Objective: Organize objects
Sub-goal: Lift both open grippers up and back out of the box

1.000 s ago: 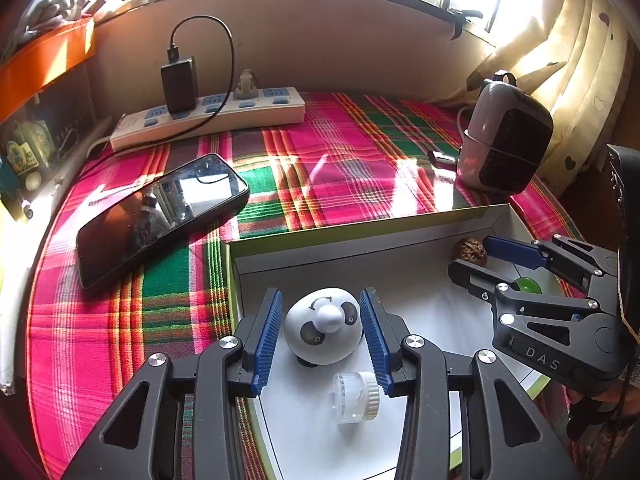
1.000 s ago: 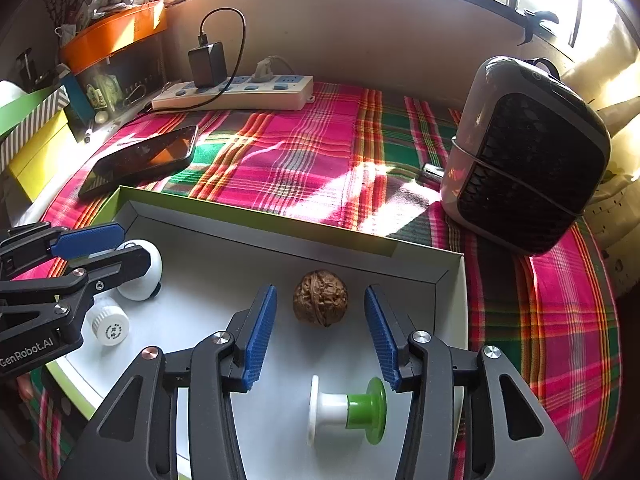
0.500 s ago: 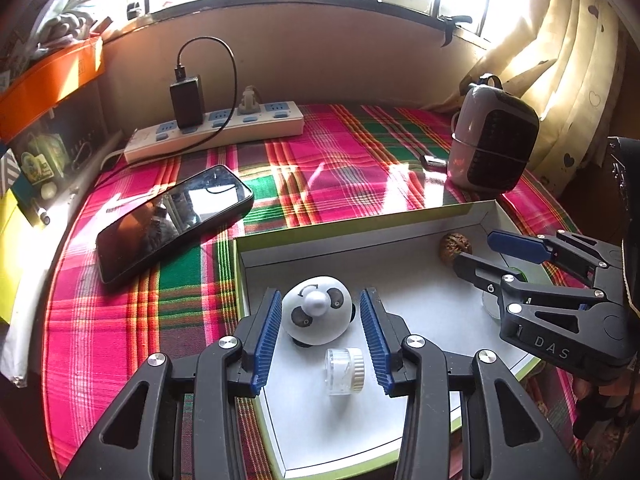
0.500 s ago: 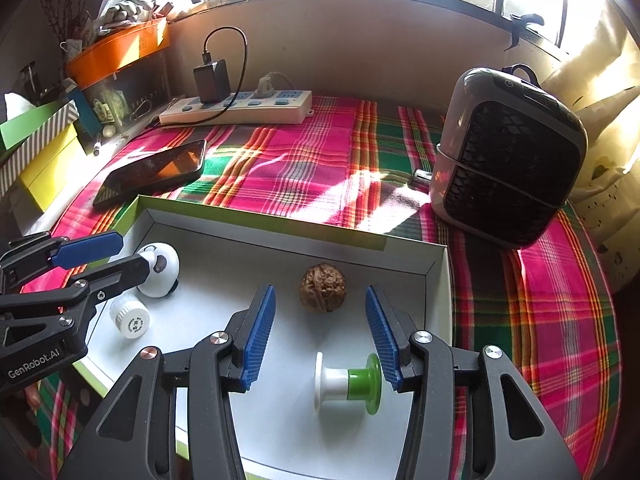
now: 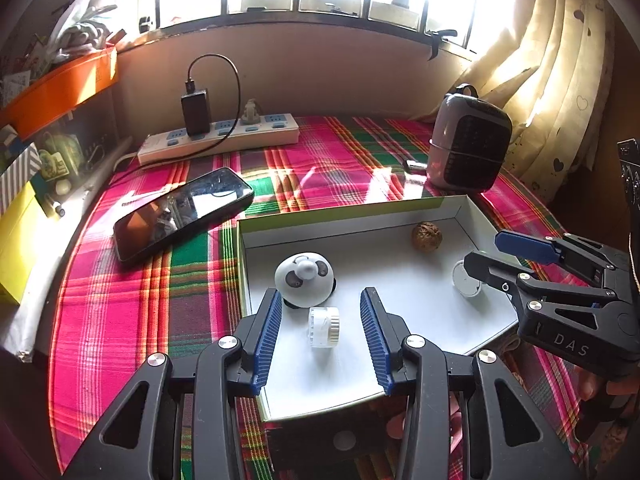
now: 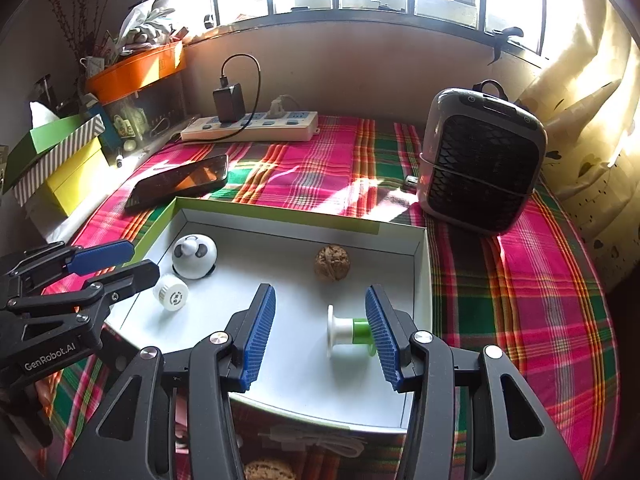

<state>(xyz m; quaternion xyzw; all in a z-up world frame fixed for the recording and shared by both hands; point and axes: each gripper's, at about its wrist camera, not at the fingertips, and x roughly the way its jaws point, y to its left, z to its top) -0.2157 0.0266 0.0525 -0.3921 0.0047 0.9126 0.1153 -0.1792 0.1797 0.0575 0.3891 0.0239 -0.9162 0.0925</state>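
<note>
Tray (image 6: 420, 280), white, green-edged, on plaid-covered counter (image 5: 132, 300); holds panda ball (image 5: 304, 278), clear cap (image 5: 323, 326), walnut (image 6: 332, 262) and green-white spool (image 6: 348, 330), all apart. Left tongs (image 5: 320, 338) spread, empty, flanking cap. Right tongs (image 6: 320, 334) spread, empty, right pad beside spool. Phone (image 5: 180, 210), power strip (image 6: 252, 126) and heater (image 6: 482, 160) beyond tray.

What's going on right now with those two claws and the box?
Left gripper open, empty. Right gripper open, empty. Panda, cap, walnut, spool all lie in the box. Nothing in the way.
</note>
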